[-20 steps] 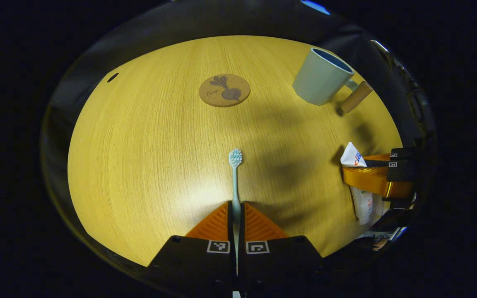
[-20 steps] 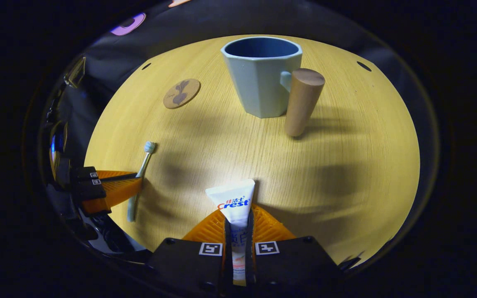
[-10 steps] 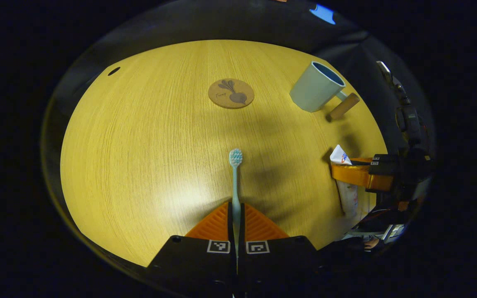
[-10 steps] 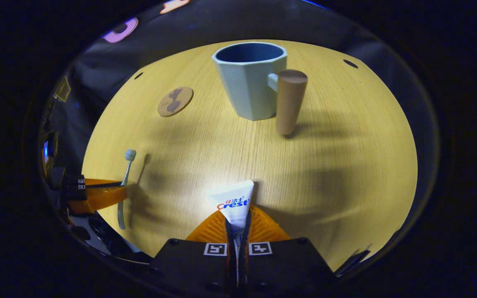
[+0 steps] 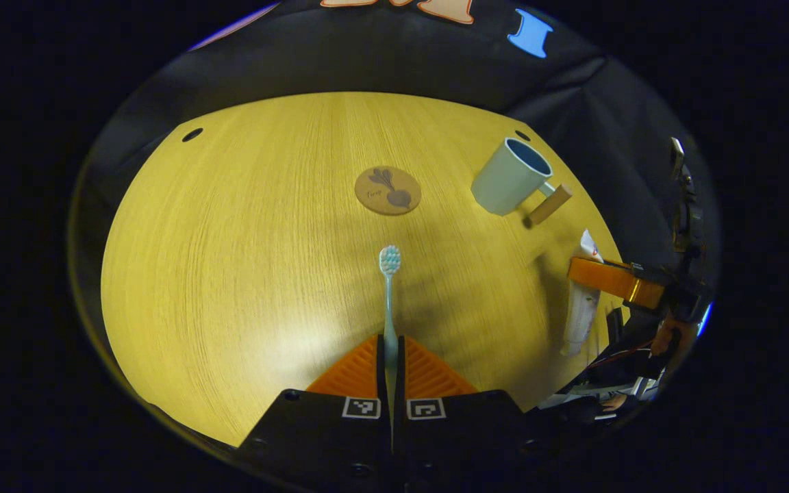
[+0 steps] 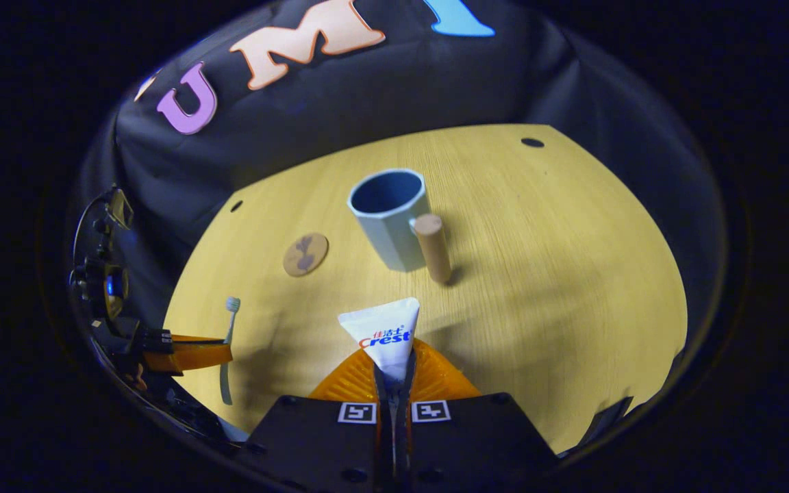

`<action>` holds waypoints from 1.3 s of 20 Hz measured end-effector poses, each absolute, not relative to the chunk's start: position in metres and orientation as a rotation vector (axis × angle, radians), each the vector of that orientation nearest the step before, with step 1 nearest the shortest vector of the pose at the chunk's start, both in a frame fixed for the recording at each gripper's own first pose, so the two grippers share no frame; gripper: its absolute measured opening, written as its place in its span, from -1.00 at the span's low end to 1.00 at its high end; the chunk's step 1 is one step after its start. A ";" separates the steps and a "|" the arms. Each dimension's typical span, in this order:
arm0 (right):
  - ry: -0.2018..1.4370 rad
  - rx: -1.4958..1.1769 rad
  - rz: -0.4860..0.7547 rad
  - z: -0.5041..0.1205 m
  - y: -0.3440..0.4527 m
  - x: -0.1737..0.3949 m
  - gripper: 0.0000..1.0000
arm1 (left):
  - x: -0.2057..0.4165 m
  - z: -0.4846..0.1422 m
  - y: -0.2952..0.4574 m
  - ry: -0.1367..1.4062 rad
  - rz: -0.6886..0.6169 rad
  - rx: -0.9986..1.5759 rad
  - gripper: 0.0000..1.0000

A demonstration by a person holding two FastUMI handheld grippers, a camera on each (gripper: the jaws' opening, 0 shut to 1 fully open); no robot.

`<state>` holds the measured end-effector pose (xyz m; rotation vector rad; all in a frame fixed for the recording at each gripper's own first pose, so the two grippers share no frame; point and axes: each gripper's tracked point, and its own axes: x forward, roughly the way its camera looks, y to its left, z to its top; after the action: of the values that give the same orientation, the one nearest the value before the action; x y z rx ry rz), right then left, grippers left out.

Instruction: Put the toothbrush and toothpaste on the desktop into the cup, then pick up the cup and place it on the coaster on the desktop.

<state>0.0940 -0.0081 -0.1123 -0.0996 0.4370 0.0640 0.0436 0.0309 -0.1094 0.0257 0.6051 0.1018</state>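
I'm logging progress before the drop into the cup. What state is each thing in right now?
toothbrush: clamped in left gripper, head forward, off the desktop.
toothpaste: clamped in right gripper, crimped end forward.
cup: upright on the desktop, empty, handle toward the right gripper.
coaster: flat on the desktop, bare.

Toothbrush (image 5: 388, 294): we see a pale blue handle, bristled head pointing forward, raised above the desktop.
Toothpaste (image 6: 383, 334): white tube, flat crimped end forward, also lifted.
Cup (image 6: 389, 218): light blue, faceted, upright, wooden handle.
Coaster (image 5: 387, 191): round cork disc, lying flat, left of the cup.
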 end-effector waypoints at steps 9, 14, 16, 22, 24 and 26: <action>0.085 -0.152 0.198 -0.005 0.050 0.100 -0.91 | 0.037 -0.075 0.046 0.454 0.119 -0.003 -1.00; -0.084 -0.133 0.226 0.052 0.063 0.135 -0.91 | 0.037 -0.047 0.063 0.323 0.159 -0.011 -1.00; -0.153 -0.131 0.213 0.070 0.063 0.154 -0.92 | 0.042 -0.037 0.067 0.265 0.160 0.003 -1.00; -0.295 -0.176 0.148 0.091 0.052 0.195 -0.91 | 0.054 -0.023 0.065 0.184 0.134 0.069 -1.00; -0.325 -0.190 0.137 0.093 0.053 0.203 -0.92 | 0.057 -0.024 0.063 0.179 0.125 0.087 -1.00; -0.359 -0.218 0.087 0.091 0.043 0.212 -0.91 | 0.065 -0.020 0.057 0.165 0.105 0.093 -1.00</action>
<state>0.2121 0.0427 0.0912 -0.2178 -0.3587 0.0865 0.0653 0.0567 -0.0199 0.0935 0.1647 0.1054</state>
